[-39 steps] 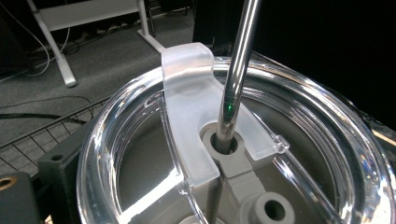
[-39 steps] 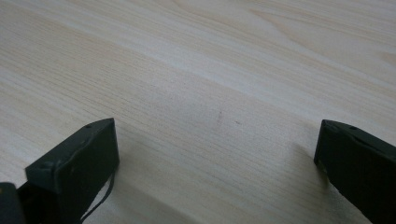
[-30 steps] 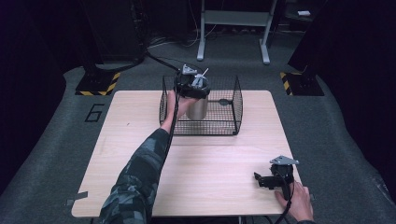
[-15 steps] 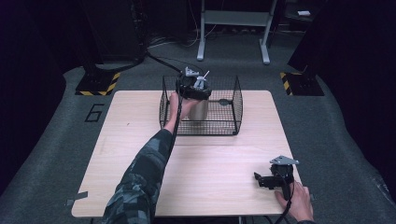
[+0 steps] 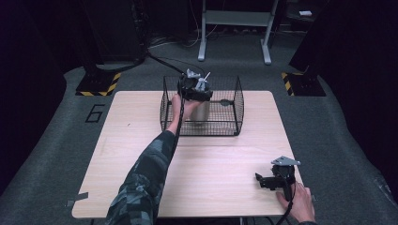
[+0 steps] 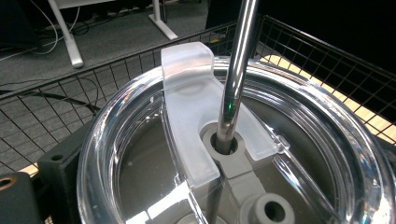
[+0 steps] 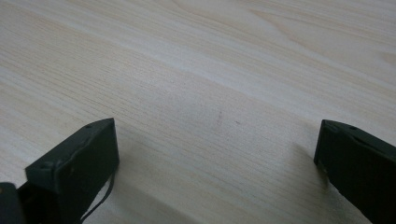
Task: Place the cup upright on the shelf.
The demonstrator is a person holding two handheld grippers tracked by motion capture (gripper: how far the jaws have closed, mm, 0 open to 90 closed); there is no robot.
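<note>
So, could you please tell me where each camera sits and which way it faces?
High view: above the person's side, looking forward and down on the table; shows both forearms, the left gripper and right gripper.
Left gripper view: on the left gripper, looking down onto the tumbler lid and straw.
Right gripper view: low over the bare wood between open jaws.
Shared: the tumbler and wire basket.

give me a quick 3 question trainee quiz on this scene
1. True or false: the tumbler is in the wire basket.
2. What passes through the lid of the tumbler? A) metal straw B) spoon C) cable
3. What does the right gripper hold?

Key:
1. True; the left gripper holds it there from above.
2. A, the metal straw.
3. Nothing; its jaws stand open over the bare table.
</note>
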